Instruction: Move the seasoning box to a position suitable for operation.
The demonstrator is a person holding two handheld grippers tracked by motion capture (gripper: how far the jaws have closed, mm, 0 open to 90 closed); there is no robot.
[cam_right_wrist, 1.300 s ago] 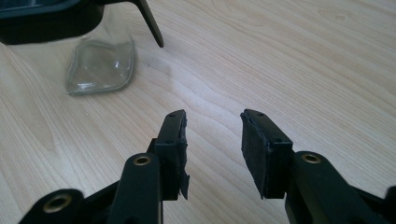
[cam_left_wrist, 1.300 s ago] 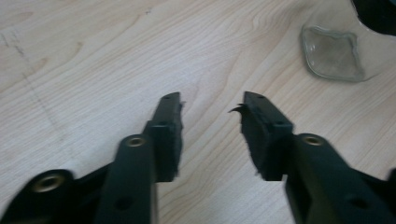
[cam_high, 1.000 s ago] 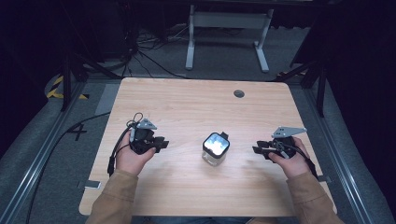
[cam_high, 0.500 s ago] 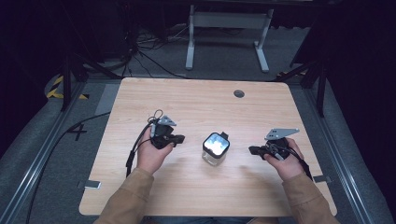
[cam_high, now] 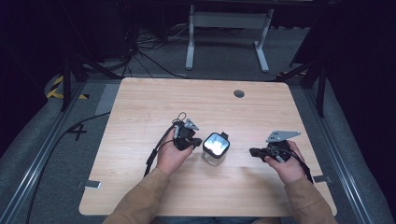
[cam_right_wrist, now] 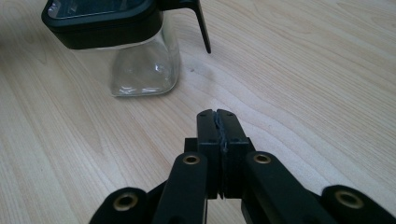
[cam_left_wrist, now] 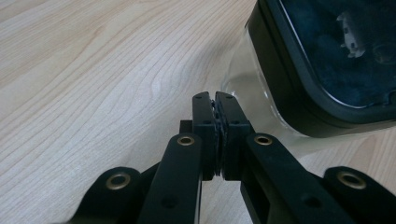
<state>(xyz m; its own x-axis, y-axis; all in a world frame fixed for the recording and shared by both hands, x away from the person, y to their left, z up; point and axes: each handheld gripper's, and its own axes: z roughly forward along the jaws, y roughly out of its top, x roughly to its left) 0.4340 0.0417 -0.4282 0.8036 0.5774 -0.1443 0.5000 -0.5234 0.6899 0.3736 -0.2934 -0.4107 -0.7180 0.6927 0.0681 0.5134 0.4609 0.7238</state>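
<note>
Two grippers are flanking one small jar [cam_high: 215,148] right now, and it is sitting just right of the middle of the high view, on the pale wooden table [cam_high: 140,102]. I am holding my left gripper [cam_high: 196,142] tight against the jar's left side, jaws pinched together on nothing, tips all but touching the clear wall. In the left gripper view that wall is curving away at the upper right, under a thick black lid [cam_left_wrist: 299,84] that is overhanging it. My right gripper [cam_high: 254,152] is waiting toward the right of the high view, a clear gap away from the jar, and its jaws are also clenched empty.

In the right gripper view the jar is standing upright at the upper left, squarish with rounded corners, see-through and apparently empty, with a black latch tab [cam_right_wrist: 200,23] sticking out and down from the lid. I am judging it to be glass or hard plastic: stiff, light, slick on the sides, and likely to skid or tip if nudged. The black lid rim is looking like the safest place to grip, jaws spread wide across two flat sides.
</note>
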